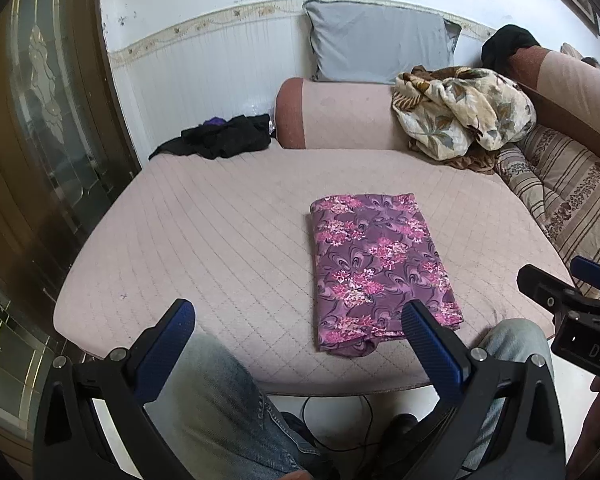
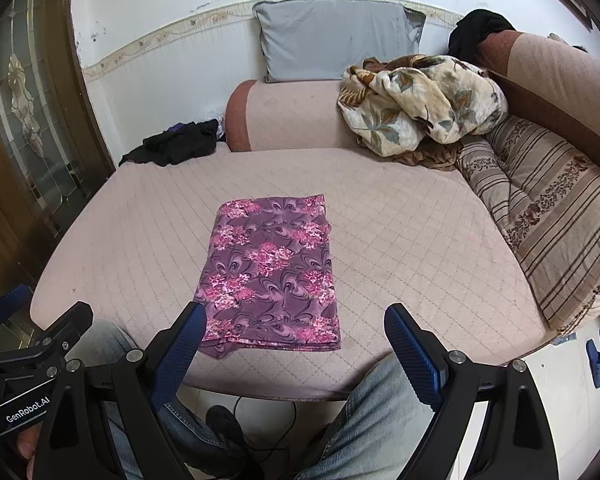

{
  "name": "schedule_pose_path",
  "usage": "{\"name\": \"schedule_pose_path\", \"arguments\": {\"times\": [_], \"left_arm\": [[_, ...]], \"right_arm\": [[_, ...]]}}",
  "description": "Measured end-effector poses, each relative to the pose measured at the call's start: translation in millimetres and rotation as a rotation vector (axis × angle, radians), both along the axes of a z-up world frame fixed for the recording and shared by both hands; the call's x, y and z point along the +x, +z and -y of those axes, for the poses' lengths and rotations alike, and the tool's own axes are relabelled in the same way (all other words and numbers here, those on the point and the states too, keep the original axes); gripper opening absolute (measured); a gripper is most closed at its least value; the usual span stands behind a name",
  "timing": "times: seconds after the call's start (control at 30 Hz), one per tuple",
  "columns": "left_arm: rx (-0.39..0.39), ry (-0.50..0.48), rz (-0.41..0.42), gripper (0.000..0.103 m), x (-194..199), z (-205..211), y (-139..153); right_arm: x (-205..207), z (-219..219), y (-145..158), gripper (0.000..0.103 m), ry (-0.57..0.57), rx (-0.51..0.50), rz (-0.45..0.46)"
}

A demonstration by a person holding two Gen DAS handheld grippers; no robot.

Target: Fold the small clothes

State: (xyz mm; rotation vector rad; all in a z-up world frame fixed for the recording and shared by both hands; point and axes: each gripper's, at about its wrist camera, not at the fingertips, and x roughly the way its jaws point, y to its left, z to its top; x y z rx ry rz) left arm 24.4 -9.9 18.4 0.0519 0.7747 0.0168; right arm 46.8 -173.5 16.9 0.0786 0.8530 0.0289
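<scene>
A purple garment with pink flowers (image 1: 374, 266) lies folded into a flat rectangle on the pink quilted couch seat (image 1: 220, 240); it also shows in the right wrist view (image 2: 272, 272). My left gripper (image 1: 298, 320) is open and empty, held above the seat's front edge, left of the garment's near end. My right gripper (image 2: 296, 324) is open and empty, over the garment's near right corner. Each gripper shows at the side of the other's view: the right gripper (image 1: 572, 300) and the left gripper (image 2: 28, 320).
A black pile of clothes (image 1: 224, 136) lies at the seat's back left. A floral blanket (image 1: 460, 112), a grey pillow (image 1: 380, 40) and a striped cushion (image 2: 548, 220) sit at the back and right. The person's jeans-clad knees (image 1: 220, 400) are below the front edge. A door (image 1: 40, 140) stands left.
</scene>
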Motion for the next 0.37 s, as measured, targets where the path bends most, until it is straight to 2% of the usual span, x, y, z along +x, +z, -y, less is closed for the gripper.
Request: {"name": "schedule_pose_path", "arguments": {"times": [0.27,0.37], "left_arm": [[-0.035,0.014,-0.031,0.103,31,0,-18],[-0.020,0.008,-0.033,0.103,40,4,-22]], "right_arm": [[33,-1,-19,0.093,0.005,-0.008,-0.050],[42,-1,-27,0.093,0.009,-0.015,-0.070]]}}
